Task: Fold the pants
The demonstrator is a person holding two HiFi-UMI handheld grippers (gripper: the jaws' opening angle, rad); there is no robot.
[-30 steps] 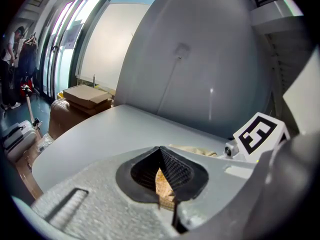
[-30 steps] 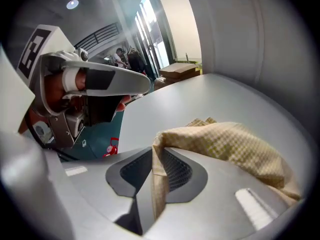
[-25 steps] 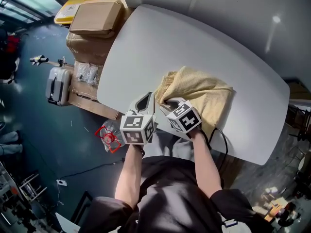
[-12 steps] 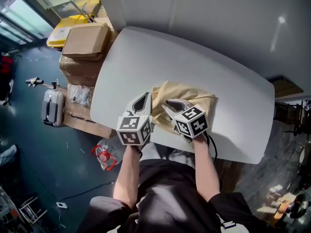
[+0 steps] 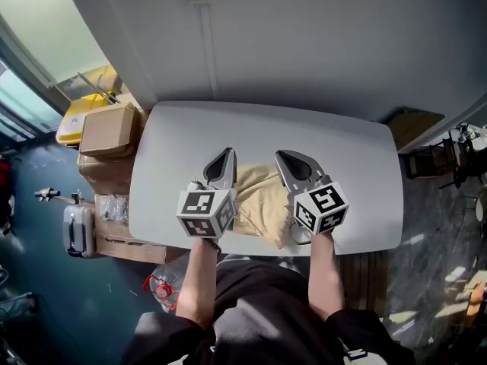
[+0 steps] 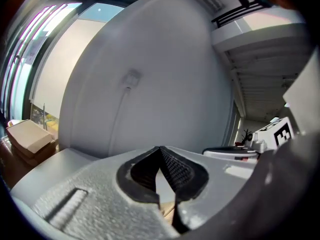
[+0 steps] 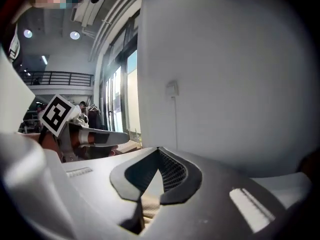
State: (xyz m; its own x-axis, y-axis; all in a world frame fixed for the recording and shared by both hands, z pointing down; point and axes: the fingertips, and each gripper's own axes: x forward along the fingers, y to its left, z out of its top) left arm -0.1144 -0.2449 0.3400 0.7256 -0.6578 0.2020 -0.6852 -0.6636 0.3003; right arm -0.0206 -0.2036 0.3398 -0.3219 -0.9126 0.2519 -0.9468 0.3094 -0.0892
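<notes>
The tan pants (image 5: 262, 200) lie in a small folded bundle on the white table (image 5: 342, 150), near its front edge. Both grippers are lifted above the table and aim at the wall. My left gripper (image 5: 226, 157) hovers over the bundle's left edge, my right gripper (image 5: 289, 160) over its right edge. In the left gripper view the jaws (image 6: 160, 149) meet at the tips with nothing held. The right gripper (image 7: 158, 150) is likewise shut and empty. A sliver of tan cloth (image 7: 148, 209) shows far below through the gap behind the tips.
Cardboard boxes (image 5: 106, 128) and a yellow box (image 5: 78, 114) stand off the table's left end, above a grey case (image 5: 76, 230) and a red object (image 5: 160, 289) on the floor. The grey wall (image 5: 304, 44) rises just behind the table.
Both grippers rose off the pants and moved apart; the right jaws closed empty. The pants stay on the table as a smaller bundle. The head view tilted up toward the wall.
</notes>
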